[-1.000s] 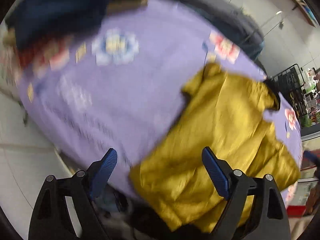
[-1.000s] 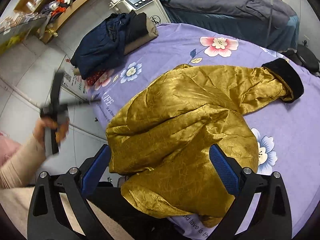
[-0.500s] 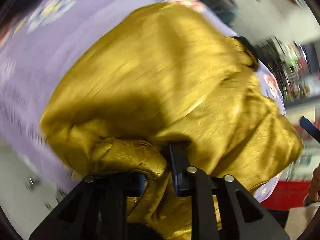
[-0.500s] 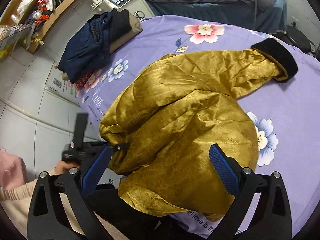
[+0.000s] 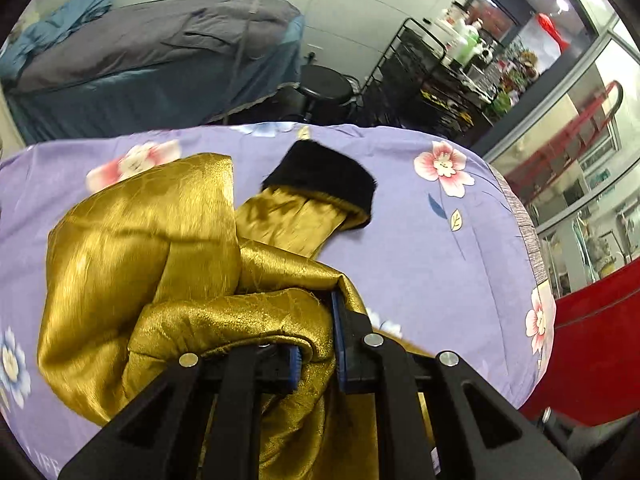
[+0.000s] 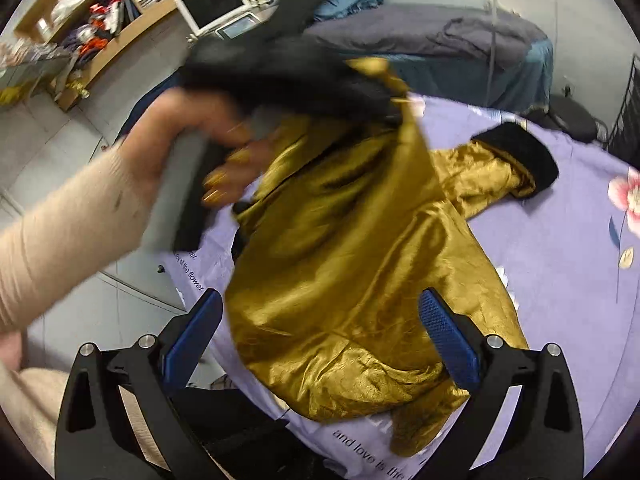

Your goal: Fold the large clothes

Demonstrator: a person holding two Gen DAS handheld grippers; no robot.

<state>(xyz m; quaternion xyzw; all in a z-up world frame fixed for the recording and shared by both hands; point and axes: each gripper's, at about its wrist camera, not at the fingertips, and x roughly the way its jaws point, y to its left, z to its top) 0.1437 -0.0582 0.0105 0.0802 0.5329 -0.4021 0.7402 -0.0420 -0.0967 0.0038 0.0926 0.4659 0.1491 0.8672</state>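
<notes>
A shiny gold jacket (image 5: 136, 248) with black fur cuffs (image 5: 320, 172) lies rumpled on a purple flowered bedspread (image 5: 440, 248). My left gripper (image 5: 316, 340) is shut on a fold of the jacket's gold fabric and holds it lifted. In the right wrist view the jacket (image 6: 360, 264) spreads across the bedspread (image 6: 568, 264), one sleeve with a black cuff (image 6: 516, 152) reaching right. The left gripper (image 6: 384, 100), blurred, pulls a gold corner up at the top. My right gripper (image 6: 320, 332) is open, hovering over the jacket's near hem.
A grey-covered bed (image 5: 160, 48) stands behind the table, with a black stool (image 5: 324, 84) and a black wire rack (image 5: 432, 76) to the right. A shelf with clutter and a monitor (image 6: 212, 0) is at the back left. The bedspread's near edge (image 6: 360, 452) hangs down.
My left gripper came down onto the jacket's near left edge, shut on a fold of it, and has lifted it up and over. My right gripper stayed open over the hem.
</notes>
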